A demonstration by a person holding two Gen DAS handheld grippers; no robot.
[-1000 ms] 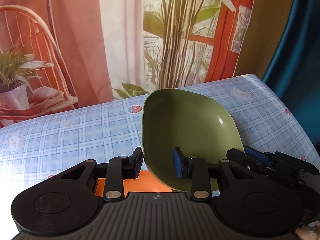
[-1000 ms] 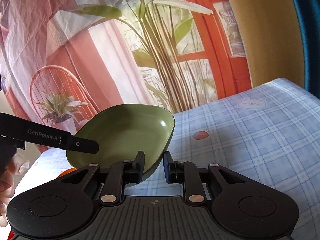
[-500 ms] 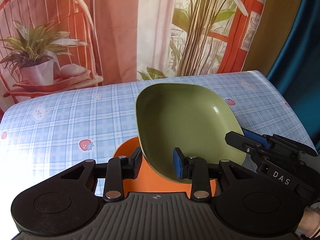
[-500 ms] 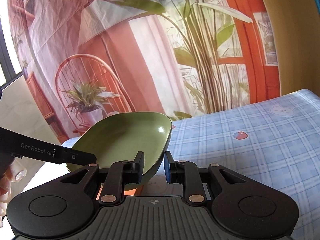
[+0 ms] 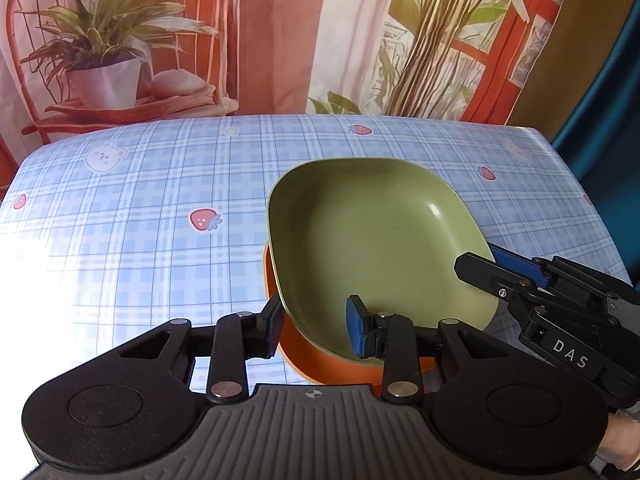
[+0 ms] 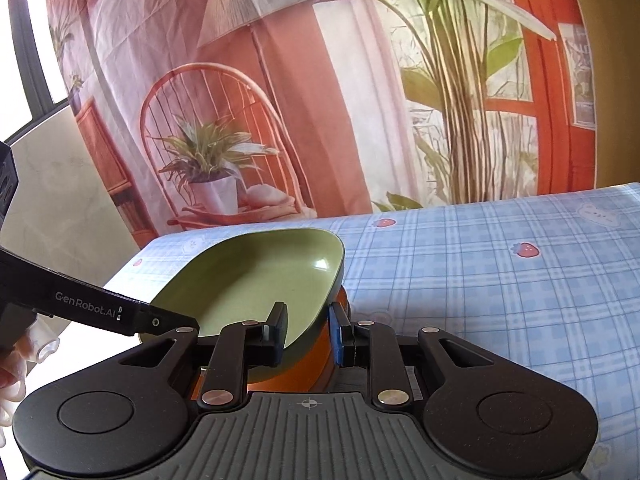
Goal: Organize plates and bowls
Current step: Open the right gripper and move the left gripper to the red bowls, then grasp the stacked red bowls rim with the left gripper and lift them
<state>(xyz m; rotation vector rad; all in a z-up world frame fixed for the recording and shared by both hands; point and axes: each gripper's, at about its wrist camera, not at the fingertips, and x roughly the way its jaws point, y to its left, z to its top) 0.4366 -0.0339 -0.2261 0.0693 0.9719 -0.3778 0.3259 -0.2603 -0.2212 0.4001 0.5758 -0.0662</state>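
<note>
A green squarish bowl [image 5: 372, 248] sits in or just over an orange bowl [image 5: 316, 364] near the table's front edge. My left gripper [image 5: 316, 328] straddles the green bowl's near rim with a wide gap, one finger outside and one inside. My right gripper [image 6: 308, 328] closes on the same bowl's rim from the right, one finger on each side. The green bowl [image 6: 260, 276] and the orange bowl [image 6: 320, 356] below it also show in the right wrist view. The right gripper's fingers [image 5: 492, 272] appear in the left wrist view.
A blue plaid tablecloth [image 5: 160, 208] with strawberries and bears covers the table. A printed backdrop [image 5: 280, 40] of a chair, plants and a window hangs behind it. The table's right edge [image 5: 580, 184] drops off beside a dark blue curtain.
Both grippers have lowered the green bowl from mid-air down onto the orange bowl. The views have tilted down toward the table. The left jaws look wider apart.
</note>
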